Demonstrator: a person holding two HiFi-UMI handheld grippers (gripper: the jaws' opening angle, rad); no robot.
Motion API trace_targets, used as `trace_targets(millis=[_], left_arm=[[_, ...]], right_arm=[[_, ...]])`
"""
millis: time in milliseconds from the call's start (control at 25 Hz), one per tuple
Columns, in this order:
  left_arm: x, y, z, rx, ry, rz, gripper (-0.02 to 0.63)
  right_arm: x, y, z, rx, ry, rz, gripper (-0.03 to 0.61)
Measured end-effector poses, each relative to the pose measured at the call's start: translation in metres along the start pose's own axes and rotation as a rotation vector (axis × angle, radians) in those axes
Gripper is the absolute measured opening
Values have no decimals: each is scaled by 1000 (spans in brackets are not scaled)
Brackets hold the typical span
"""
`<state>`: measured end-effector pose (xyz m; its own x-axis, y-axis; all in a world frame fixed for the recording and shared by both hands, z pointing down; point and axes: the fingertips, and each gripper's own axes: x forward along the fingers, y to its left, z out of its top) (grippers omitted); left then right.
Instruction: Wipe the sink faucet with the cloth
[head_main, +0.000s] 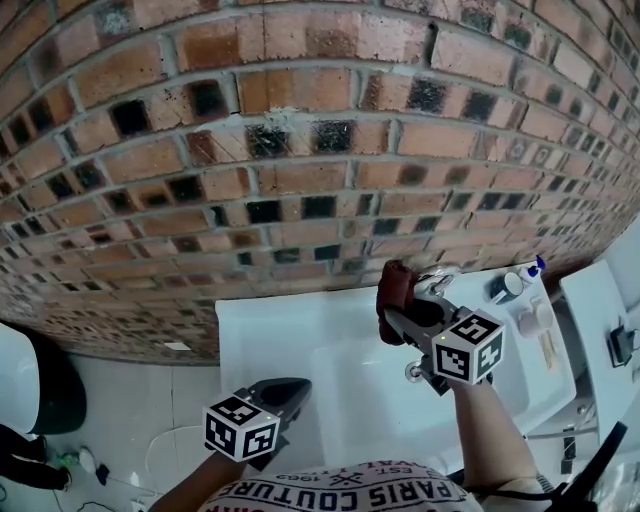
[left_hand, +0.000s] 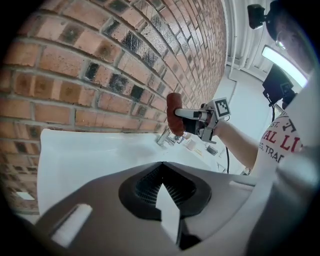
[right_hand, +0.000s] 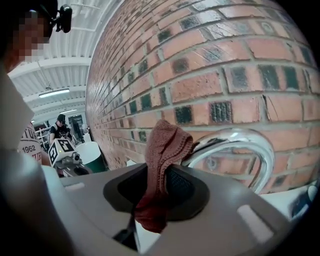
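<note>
My right gripper (head_main: 400, 305) is shut on a reddish-brown knitted cloth (right_hand: 161, 165), which sticks up between its jaws. The cloth (head_main: 393, 288) is held against the left side of the chrome arched faucet (right_hand: 240, 150) at the back of the white sink (head_main: 350, 370). In the head view the faucet (head_main: 436, 280) shows just right of the cloth. My left gripper (head_main: 285, 395) hangs low over the sink's front left edge, its jaws closed with nothing between them. From the left gripper view, the right gripper (left_hand: 192, 120) and cloth (left_hand: 175, 114) appear above the faucet (left_hand: 167, 137).
A brick wall (head_main: 300, 150) rises directly behind the sink. Small bottles and toiletries (head_main: 520, 295) stand on the sink's right ledge. A white and dark bin (head_main: 30, 385) sits on the floor at the left. A person stands far off in the right gripper view.
</note>
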<state>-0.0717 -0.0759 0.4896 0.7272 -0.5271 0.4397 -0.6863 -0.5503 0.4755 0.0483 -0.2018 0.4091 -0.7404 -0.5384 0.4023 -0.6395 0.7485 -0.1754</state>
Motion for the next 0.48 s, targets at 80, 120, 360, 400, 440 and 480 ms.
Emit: trace_targets(millis=[80, 120, 360, 400, 440, 480], left_arm=[[1, 2, 0, -2, 1, 2, 5], [1, 3, 0, -3, 2, 3, 5], [3, 5, -1, -9, 5, 6, 5], [3, 4, -1, -10, 6, 5, 5], [4, 4, -1, -10, 6, 4, 5], [4, 4, -1, -9, 6, 3, 5]], right_arm=[[2, -6, -5, 45, -2, 2, 92], [2, -8, -7, 64, -4, 4, 92], [4, -16, -12, 131, -20, 7, 92], [4, -16, -12, 137, -22, 9, 92], [4, -16, -12, 140, -23, 9, 92], [4, -16, -12, 139, -23, 9, 92]])
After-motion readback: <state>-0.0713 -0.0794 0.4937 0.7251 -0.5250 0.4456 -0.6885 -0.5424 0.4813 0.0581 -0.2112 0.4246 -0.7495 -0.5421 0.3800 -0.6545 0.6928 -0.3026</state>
